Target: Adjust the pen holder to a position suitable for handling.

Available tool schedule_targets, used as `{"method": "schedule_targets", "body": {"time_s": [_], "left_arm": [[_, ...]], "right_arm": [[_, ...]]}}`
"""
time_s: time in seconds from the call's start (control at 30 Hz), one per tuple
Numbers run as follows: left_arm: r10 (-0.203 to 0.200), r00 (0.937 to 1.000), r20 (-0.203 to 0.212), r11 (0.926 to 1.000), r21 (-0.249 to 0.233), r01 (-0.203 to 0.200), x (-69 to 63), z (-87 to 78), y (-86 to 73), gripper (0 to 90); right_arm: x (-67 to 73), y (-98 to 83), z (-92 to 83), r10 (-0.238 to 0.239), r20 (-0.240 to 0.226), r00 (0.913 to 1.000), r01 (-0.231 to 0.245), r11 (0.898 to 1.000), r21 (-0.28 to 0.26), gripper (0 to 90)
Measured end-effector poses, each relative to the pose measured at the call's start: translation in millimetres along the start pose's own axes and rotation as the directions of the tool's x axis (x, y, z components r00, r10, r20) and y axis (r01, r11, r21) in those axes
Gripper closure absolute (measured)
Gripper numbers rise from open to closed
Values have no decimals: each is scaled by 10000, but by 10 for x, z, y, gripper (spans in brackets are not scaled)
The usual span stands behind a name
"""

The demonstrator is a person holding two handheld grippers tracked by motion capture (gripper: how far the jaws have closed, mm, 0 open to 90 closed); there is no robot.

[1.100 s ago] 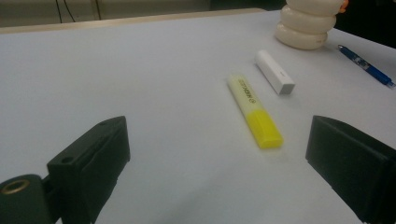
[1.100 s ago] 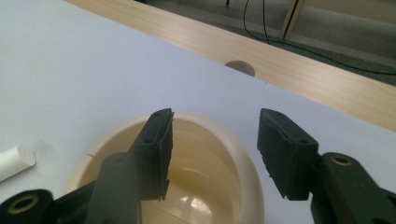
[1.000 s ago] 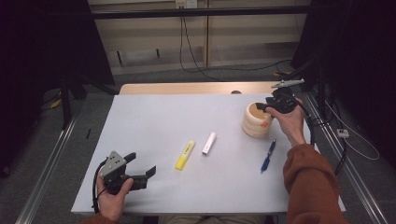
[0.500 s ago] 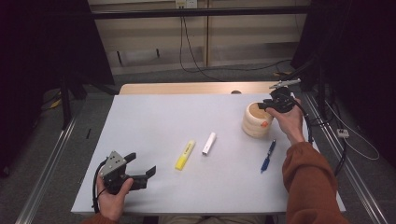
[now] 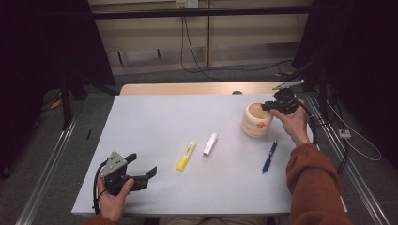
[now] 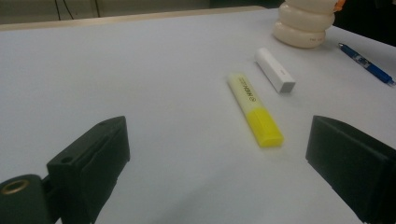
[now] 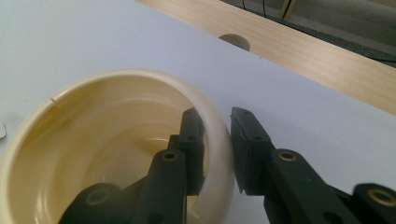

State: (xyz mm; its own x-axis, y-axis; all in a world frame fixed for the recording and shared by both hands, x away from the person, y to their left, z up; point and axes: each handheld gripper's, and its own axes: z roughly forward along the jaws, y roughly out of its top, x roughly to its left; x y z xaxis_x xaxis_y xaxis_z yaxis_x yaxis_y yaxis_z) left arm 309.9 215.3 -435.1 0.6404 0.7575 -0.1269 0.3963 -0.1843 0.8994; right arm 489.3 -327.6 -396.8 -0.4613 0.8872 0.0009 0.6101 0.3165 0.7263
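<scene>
A cream ribbed cup [image 5: 256, 123] stands upright at the table's right back. My right gripper [image 5: 268, 107] reaches over its far-right rim. In the right gripper view one jaw is inside the cup [image 7: 116, 77] and the other outside, and my right gripper [image 7: 217, 114] has just been closing, its pads now against the rim wall between them. My left gripper [image 5: 141, 164] rests near the front left edge, open with nothing between its jaws. In its own view my left gripper [image 6: 215, 154] looks toward a yellow highlighter [image 6: 254, 107].
On the white table [image 5: 164, 117] lie the yellow highlighter [image 5: 186, 154], a small white stick [image 5: 210, 144] beside it and a blue pen [image 5: 269, 157] in front of the cup. A wooden strip [image 5: 187, 89] runs along the far edge.
The right gripper's jaws have closed in on the cup's rim. Both hands stayed where they were, and the things on the table have not moved.
</scene>
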Motion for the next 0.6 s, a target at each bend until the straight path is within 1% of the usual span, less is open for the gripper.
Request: {"method": "schedule_targets", "body": {"time_s": [0.07,0.13,0.2,0.27,0.3,0.33,0.5,0.6], "left_arm": [[4,10000,1,10000,-10,-4,4,-2,0,61],[-19,10000,8,10000,-13,19,8,-3,-1,61],[-45,10000,-45,10000,-22,45,6,-7,-2,61],[-40,10000,-81,10000,-35,40,9,-11,-1,60],[-36,10000,-92,10000,-24,36,13,-12,-1,60],[-96,9999,-100,9999,-62,95,11,-11,-1,60],[-50,9999,-107,10000,-6,50,14,-10,-1,60],[-53,9999,-92,10000,8,53,15,-9,-1,60]], "right_arm": [[16,7,-4,-33,32,10000,33,10000,-20,759],[21,13,-18,50,-1,10000,-50,9998,-196,762],[24,26,-43,72,166,9998,-65,9992,-405,767],[16,35,-83,174,162,9997,-162,9974,-698,771],[15,38,-102,198,232,9995,-180,9970,-746,776],[17,41,-119,209,324,9993,-184,9971,-733,778],[63,45,-213,5,313,9995,17,9974,-725,778],[83,37,-244,-19,245,9997,37,9972,-744,778]]}}
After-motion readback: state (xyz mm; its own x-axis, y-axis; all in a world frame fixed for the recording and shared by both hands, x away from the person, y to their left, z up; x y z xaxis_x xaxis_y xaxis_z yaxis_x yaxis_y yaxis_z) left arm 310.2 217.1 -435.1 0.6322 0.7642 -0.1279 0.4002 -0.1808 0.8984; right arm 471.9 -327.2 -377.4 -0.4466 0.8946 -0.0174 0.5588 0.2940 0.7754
